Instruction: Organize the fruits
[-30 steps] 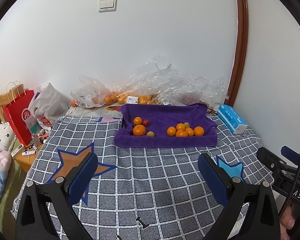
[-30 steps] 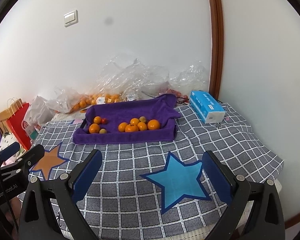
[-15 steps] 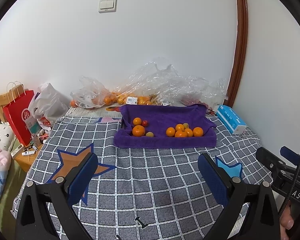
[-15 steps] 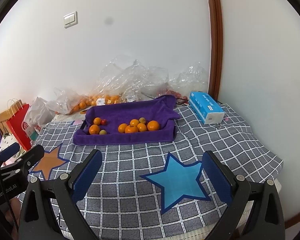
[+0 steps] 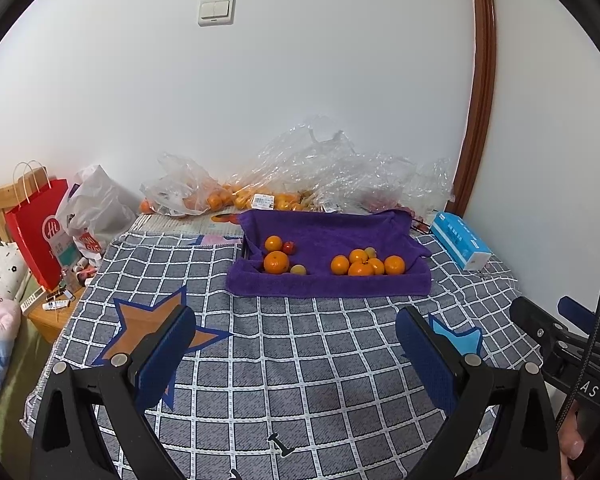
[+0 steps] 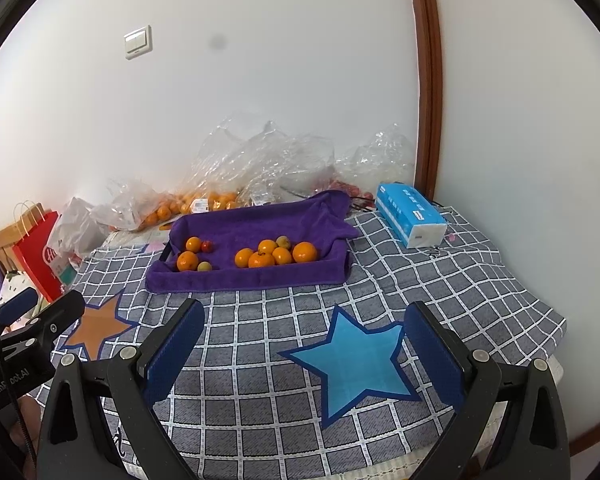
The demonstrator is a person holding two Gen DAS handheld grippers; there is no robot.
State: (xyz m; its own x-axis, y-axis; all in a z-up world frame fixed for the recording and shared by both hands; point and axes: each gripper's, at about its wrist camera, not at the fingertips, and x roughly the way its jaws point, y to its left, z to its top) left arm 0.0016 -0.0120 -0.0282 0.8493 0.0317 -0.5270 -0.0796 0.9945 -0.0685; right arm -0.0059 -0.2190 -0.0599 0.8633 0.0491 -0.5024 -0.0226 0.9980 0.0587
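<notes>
Left tool (image 5: pixel 296 346) hangs spread wide over the checked surface (image 5: pixel 300 360), gripping nothing. Right tool (image 6: pixel 304 344) gapes too, above the blue star (image 6: pixel 356 360). Well ahead of both, toward the far edge by the wall, the purple towel-lined tray (image 6: pixel 256 276) holds the oranges (image 6: pixel 276 256) in two clusters.
</notes>
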